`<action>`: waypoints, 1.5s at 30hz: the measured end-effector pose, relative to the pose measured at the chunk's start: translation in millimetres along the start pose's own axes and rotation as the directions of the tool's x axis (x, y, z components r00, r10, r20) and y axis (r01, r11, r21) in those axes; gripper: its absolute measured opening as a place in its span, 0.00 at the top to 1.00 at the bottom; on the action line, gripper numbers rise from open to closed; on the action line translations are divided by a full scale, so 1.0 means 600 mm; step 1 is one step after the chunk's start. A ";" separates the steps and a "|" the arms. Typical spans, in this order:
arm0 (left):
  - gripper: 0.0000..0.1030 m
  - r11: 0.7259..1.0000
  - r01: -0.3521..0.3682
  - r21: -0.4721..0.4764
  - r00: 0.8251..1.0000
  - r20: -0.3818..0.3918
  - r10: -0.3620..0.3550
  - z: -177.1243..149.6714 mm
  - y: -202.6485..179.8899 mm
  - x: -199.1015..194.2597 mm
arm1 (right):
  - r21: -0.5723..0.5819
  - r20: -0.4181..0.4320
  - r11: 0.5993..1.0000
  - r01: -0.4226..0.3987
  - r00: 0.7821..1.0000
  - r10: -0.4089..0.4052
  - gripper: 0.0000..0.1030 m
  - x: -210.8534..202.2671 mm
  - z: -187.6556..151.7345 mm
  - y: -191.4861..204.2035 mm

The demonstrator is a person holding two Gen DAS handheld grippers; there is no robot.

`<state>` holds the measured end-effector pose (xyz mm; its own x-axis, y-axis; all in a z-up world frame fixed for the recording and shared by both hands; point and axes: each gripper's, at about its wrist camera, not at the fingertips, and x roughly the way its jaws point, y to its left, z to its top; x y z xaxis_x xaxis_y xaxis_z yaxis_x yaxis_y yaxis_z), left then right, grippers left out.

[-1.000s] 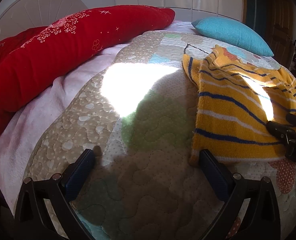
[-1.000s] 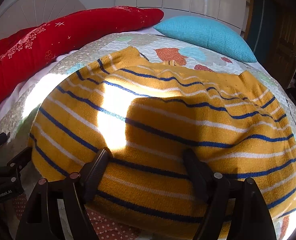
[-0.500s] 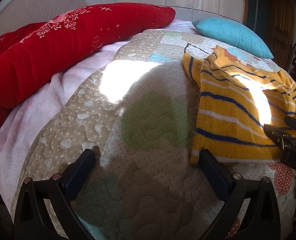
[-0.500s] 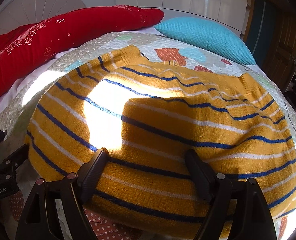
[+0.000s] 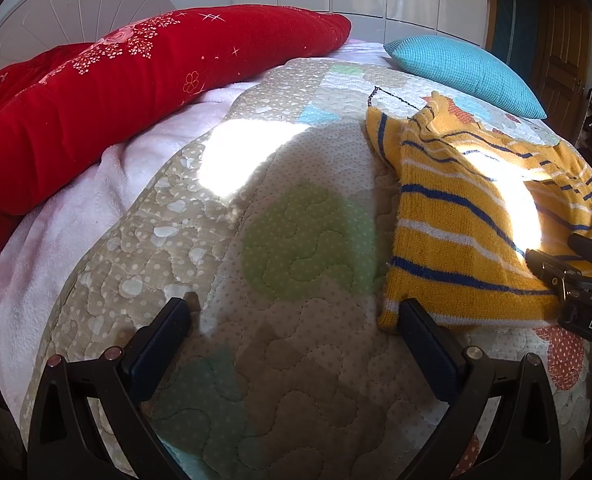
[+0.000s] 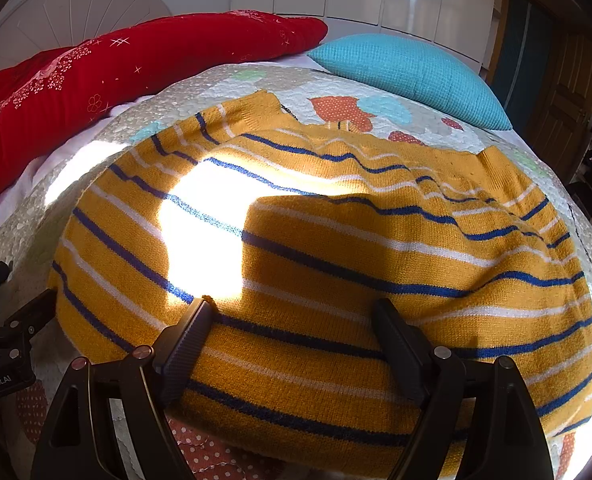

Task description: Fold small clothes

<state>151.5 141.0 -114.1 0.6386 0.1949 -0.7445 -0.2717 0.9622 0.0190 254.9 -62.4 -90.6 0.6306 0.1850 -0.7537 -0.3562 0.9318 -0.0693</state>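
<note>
A small yellow knit sweater (image 6: 335, 248) with blue and white stripes lies spread flat on the quilt. In the left wrist view it (image 5: 463, 232) lies at the right. My left gripper (image 5: 292, 320) is open over bare quilt, its right finger (image 5: 419, 332) touching the sweater's near left corner. My right gripper (image 6: 292, 320) is open, both fingers resting on the sweater near its front hem; nothing is pinched between them. The right gripper's body (image 5: 575, 280) shows at the right edge of the left wrist view.
The patchwork quilt (image 5: 296, 240) covers a bed. A long red bolster (image 5: 136, 80) lies along the left, a turquoise pillow (image 6: 407, 72) at the far right. A white headboard (image 5: 76, 12) and white cupboards stand behind. A pink blanket (image 5: 56, 232) shows at the left.
Both grippers have drifted slightly; the views shift a little. The sweater lies as before and both grippers stay open.
</note>
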 end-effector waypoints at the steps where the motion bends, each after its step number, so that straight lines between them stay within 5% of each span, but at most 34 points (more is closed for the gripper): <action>1: 0.00 1.000 0.000 0.000 1.000 0.000 0.000 0.000 0.000 0.000 | 0.000 0.000 1.000 0.000 1.000 0.000 0.17 0.000 0.000 0.000; 33: 0.00 1.000 0.001 -0.003 1.000 -0.001 -0.001 0.000 0.002 0.000 | 0.000 0.001 1.000 -0.002 1.000 0.002 0.15 0.001 0.000 0.000; 38: 0.00 1.000 0.009 -0.011 1.000 -0.008 -0.009 0.000 0.003 0.001 | 0.015 -0.034 0.998 -0.069 0.997 0.069 0.01 0.014 0.006 -0.007; 45: 0.00 1.000 0.014 -0.017 1.000 -0.010 -0.014 -0.001 0.001 0.001 | 0.020 -0.014 0.995 -0.099 0.995 0.099 0.01 0.008 0.002 -0.008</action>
<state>151.5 141.5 -114.8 0.6349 0.1796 -0.7514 -0.2750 0.9614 -0.0027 260.5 -65.7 -93.4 0.5827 0.2722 -0.7657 -0.4032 0.9149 0.0184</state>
